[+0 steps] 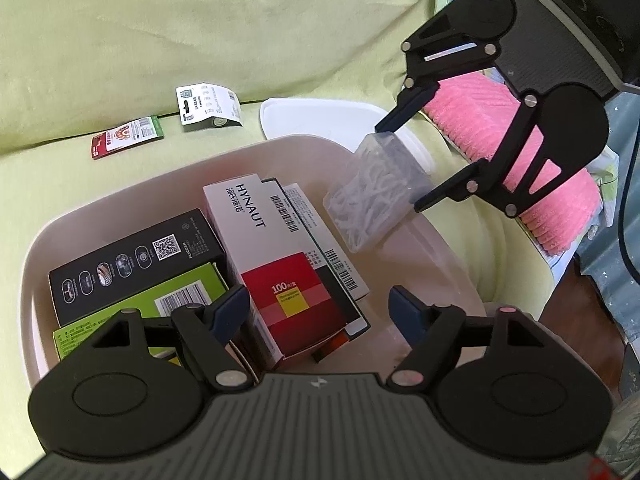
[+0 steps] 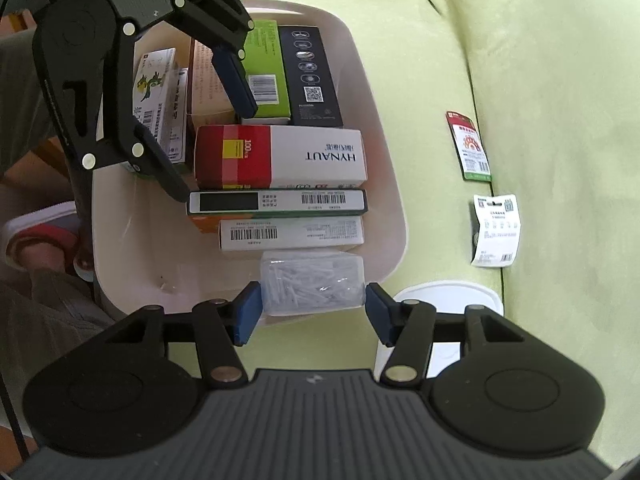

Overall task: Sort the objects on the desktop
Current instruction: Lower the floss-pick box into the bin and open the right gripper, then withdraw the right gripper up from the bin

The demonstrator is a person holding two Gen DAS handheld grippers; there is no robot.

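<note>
Right wrist view: nearest me, at the bottom centre of the frame, my right gripper (image 2: 312, 308) has the clear box (image 2: 313, 282) between its blue pads; both pads look to be touching its short ends, so I judge it clamped on the box. The box's long axis runs left to right across the frame, straight across the jaws, and it sits just above the near rim of the bin (image 2: 384, 216). Beyond it, toward mid-frame, the packed cartons lie in rows, the HYNAUT carton (image 2: 280, 156) among them. The free floor of the bin shows at lower left of the frame, beside the cartons. At upper left my left gripper (image 2: 208, 120) hangs over the cartons. Off to the right of the frame, on the green cloth (image 2: 540, 60), two cards (image 2: 496, 230) lie outside the bin, and a white lid (image 2: 448, 292) sits just behind my right pad.

Left wrist view: at the bottom my left gripper (image 1: 320, 316) stands spread wide with nothing between the pads. Further up, right of centre, the box (image 1: 376, 200) hangs tilted from the right gripper (image 1: 404, 164), over the bin's far rim.

My read: the box must go down and inward, so the right hand owns this move
</note>
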